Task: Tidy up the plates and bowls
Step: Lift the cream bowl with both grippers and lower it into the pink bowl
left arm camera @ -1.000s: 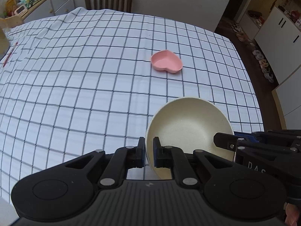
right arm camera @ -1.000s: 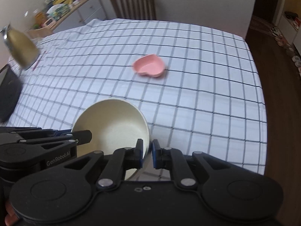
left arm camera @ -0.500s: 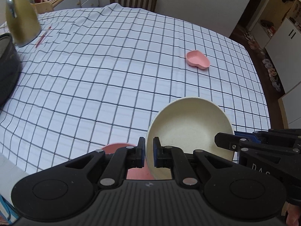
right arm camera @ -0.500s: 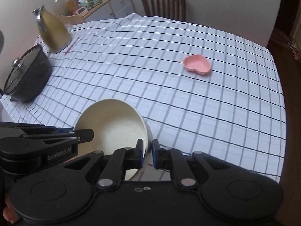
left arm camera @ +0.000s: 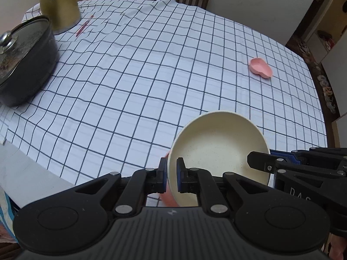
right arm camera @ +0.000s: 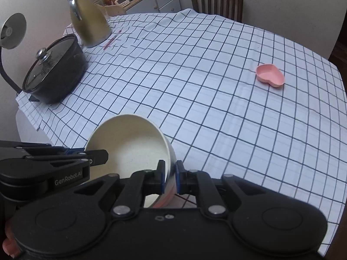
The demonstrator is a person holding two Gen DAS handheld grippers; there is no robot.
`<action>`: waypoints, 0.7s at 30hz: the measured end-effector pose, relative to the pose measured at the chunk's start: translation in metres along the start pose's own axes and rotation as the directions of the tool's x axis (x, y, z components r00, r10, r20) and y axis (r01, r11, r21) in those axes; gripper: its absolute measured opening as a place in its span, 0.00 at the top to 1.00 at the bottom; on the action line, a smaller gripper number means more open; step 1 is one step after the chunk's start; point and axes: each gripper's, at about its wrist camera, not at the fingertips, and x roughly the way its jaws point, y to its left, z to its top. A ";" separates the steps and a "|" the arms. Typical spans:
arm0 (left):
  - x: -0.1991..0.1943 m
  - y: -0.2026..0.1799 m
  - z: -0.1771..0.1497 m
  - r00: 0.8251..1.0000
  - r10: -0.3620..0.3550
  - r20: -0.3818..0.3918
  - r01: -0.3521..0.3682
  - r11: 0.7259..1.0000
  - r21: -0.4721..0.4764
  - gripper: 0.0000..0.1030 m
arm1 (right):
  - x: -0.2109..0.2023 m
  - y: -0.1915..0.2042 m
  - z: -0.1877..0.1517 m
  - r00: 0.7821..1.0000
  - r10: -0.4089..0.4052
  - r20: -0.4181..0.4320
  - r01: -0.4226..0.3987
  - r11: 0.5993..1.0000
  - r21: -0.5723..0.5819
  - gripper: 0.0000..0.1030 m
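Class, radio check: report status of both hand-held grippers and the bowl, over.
Left hand-held gripper and right hand-held gripper both clamped on cream bowl rim. Bowl tilted above checked tablecloth. Pink heart dish well clear.

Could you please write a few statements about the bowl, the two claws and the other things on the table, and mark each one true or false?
1. Both claws grip the rim of the cream bowl. True: the left claw and the right claw each pinch its wall.
2. The pink heart-shaped dish sits inside the cream bowl. False: it lies apart, far across the checked tablecloth.
3. The black pot has its lid on. True.
4. The cream bowl is full of food. False: its inside is bare.
5. The gold jug lies on its side. False: it stands upright behind the pot.
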 end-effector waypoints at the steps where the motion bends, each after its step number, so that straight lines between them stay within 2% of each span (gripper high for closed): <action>1: 0.001 0.003 -0.001 1.000 0.005 -0.004 -0.005 1.000 -0.003 0.92 | 0.002 0.002 -0.001 1.000 0.003 -0.005 -0.003 1.000 0.001 0.92; 8: 0.013 0.013 -0.002 0.998 0.014 -0.059 -0.014 1.000 -0.002 0.92 | 0.017 0.008 -0.007 0.999 0.022 -0.048 -0.020 0.999 0.043 0.92; 21: 0.029 0.006 0.002 0.997 0.019 -0.073 -0.017 0.999 0.029 0.92 | 0.030 0.003 -0.012 0.996 0.002 -0.090 0.007 0.995 0.097 0.92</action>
